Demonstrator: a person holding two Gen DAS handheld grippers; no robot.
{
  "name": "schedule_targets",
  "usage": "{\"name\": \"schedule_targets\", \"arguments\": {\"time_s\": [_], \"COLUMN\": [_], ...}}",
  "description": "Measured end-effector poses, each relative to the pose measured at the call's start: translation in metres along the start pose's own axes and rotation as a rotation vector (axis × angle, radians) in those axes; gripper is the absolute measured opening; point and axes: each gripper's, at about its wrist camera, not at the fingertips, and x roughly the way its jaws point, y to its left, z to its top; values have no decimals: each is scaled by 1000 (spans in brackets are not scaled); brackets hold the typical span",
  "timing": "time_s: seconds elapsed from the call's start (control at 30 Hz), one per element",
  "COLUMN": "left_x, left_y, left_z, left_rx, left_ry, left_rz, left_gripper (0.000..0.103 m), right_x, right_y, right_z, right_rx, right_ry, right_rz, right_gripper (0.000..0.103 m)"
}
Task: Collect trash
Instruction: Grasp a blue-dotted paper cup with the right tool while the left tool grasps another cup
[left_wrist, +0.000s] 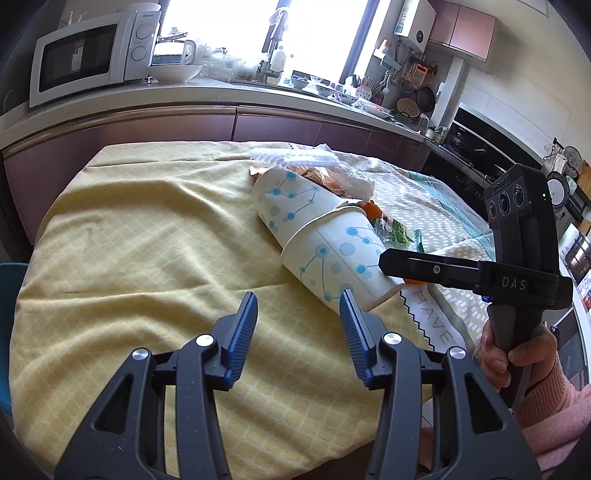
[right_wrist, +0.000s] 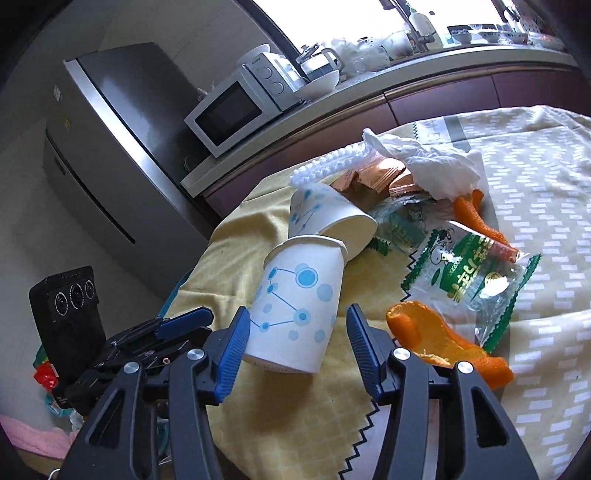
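Two white paper cups with blue dots lie on their sides on the yellow tablecloth (left_wrist: 140, 243). The near cup (right_wrist: 295, 306) has its mouth pushed against the far cup (right_wrist: 325, 214). My right gripper (right_wrist: 297, 323) is open and straddles the near cup's base; its left pad sits at the cup wall, while the right pad stands apart. In the left wrist view the near cup (left_wrist: 340, 266) lies just beyond my open left gripper (left_wrist: 299, 306), which has only cloth between its fingers. The right gripper (left_wrist: 391, 264) reaches the cup from the right, held by a hand (left_wrist: 509, 354).
Behind the cups lie orange peels (right_wrist: 443, 343), a clear green-printed wrapper (right_wrist: 472, 277), white tissue (right_wrist: 443, 166), a white foam strip (right_wrist: 325, 166) and copper wrappers (right_wrist: 376, 177). A counter with a microwave (left_wrist: 85, 59) runs behind the table. A fridge (right_wrist: 110, 147) stands at the left.
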Motion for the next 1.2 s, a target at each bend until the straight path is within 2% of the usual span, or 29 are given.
{"name": "schedule_targets", "arguments": {"time_s": [0.2, 0.43, 0.53, 0.63, 0.77, 0.97, 1.2], "left_x": [7, 10, 9, 9, 13, 39, 84], "left_y": [-3, -3, -1, 5, 6, -7, -21], "left_z": [-1, 0, 2, 7, 13, 28, 49], "left_rx": [-1, 0, 6, -6, -7, 37, 88], "left_ry": [22, 31, 25, 19, 18, 36, 94], "left_rz": [-24, -22, -1, 16, 28, 65, 176], "left_gripper": [49, 49, 49, 49, 49, 47, 44], "right_x": [8, 19, 20, 13, -11, -57, -72], "right_y": [-10, -6, -7, -4, -9, -22, -40], "right_z": [-7, -6, -6, -6, -4, 1, 2], "right_rx": [94, 100, 97, 70, 74, 84, 107], "right_ry": [39, 32, 28, 11, -38, -163, -209], "right_rz": [121, 131, 153, 127, 140, 112, 102], "right_gripper": [52, 56, 49, 49, 48, 48, 48]}}
